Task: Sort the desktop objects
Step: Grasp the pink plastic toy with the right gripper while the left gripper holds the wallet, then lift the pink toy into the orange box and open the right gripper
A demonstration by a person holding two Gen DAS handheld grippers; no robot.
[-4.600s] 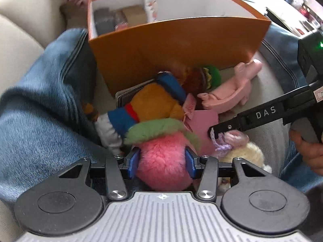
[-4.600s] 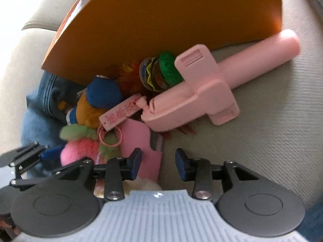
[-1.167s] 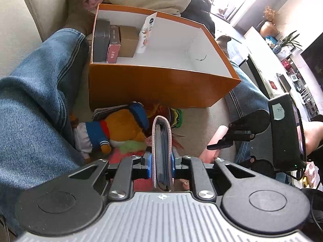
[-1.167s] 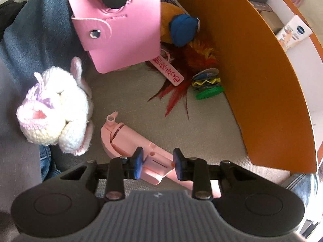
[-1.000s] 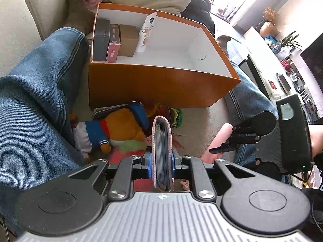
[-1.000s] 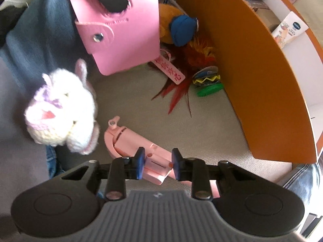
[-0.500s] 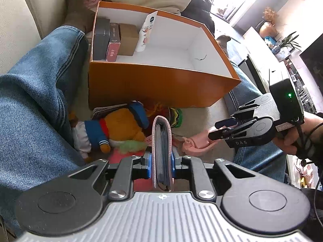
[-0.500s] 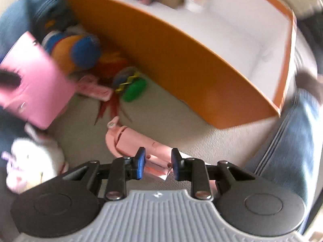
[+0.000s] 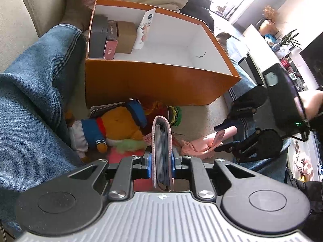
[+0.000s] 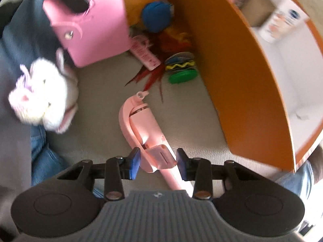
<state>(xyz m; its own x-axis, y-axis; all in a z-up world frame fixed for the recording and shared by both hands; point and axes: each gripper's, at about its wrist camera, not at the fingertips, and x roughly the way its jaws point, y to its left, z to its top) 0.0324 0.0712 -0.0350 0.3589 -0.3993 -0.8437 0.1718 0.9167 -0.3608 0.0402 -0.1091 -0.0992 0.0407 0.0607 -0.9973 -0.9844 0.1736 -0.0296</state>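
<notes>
Your left claw (image 9: 160, 164) is clenched on the pink wallet (image 9: 162, 151), your right claw (image 10: 158, 165), jaws just opened, straddles the pink stick (image 10: 149, 141) ungripped, and only a few items sit in the orange box (image 9: 153, 84) (most toys remain on the couch).

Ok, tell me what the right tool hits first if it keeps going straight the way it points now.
Most likely the pink selfie stick. The right tool points down at it, jaws just opened, with the stick's clamp end between the pads, apparently untouched. Under it lies the beige cushion. Depth is hard to judge.
</notes>
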